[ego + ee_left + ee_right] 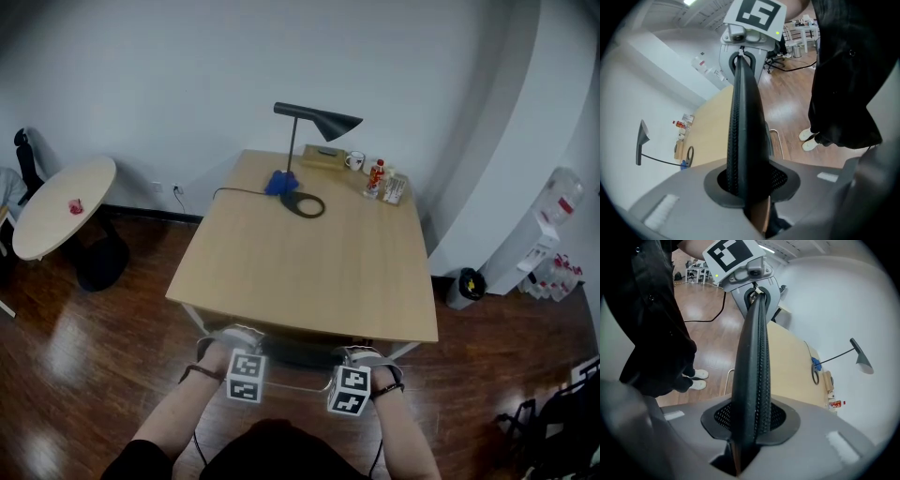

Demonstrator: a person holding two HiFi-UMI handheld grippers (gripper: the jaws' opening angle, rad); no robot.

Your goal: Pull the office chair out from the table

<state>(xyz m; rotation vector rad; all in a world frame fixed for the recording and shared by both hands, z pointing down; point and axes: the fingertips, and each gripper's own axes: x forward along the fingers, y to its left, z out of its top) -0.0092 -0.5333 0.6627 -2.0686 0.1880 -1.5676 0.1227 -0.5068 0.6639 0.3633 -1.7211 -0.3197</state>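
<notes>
The left hand-held gripper (234, 343) is clamping the top rim of the black mesh back of the office chair (752, 376), and the right hand-held gripper (359, 359) is clamping the same rim nearby. The office chair is sitting tucked under the counter's (309, 272) near edge. A black desk lamp (315, 122) is standing by the far edge, with a mug (354, 160) and a bottle (376, 176) toward the far right corner.

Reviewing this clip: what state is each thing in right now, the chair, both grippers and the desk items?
Black mesh office chair: pushed in under the light wooden table, top edge of its backrest gripped.
Left gripper: shut on the backrest edge.
Right gripper: shut on the backrest edge.
Black desk lamp: upright, looks unlit.
White mug: upright.
</notes>
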